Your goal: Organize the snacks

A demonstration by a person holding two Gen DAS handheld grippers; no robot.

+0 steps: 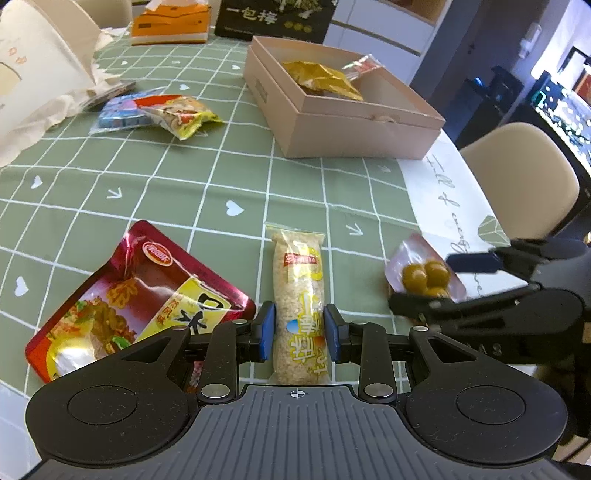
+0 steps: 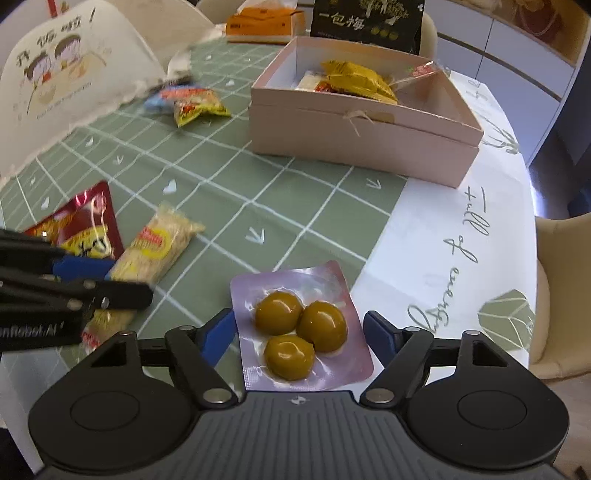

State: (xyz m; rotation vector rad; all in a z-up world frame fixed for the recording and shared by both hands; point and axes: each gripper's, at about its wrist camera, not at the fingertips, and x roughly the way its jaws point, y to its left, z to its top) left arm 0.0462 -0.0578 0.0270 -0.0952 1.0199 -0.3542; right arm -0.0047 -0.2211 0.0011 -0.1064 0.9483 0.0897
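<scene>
My left gripper (image 1: 299, 332) is shut on a long rice-cracker bar packet (image 1: 298, 295) lying on the green checked tablecloth; the packet also shows in the right wrist view (image 2: 155, 251). My right gripper (image 2: 299, 332) is open around a clear packet of three olive-green balls (image 2: 301, 325), pads apart from its edges; the packet also shows in the left wrist view (image 1: 424, 275). The open pink box (image 2: 369, 129) holds yellow snack packets (image 2: 354, 79); the box also shows in the left wrist view (image 1: 343, 122).
A red foil pouch (image 1: 136, 299) lies left of the bar. A yellow packet (image 1: 181, 114) and a blue packet (image 1: 118, 110) lie far left by a white paper bag (image 1: 33, 74). An orange tissue box (image 1: 170, 22), a black bag (image 1: 273, 18) and a beige chair (image 1: 524, 177) border the table.
</scene>
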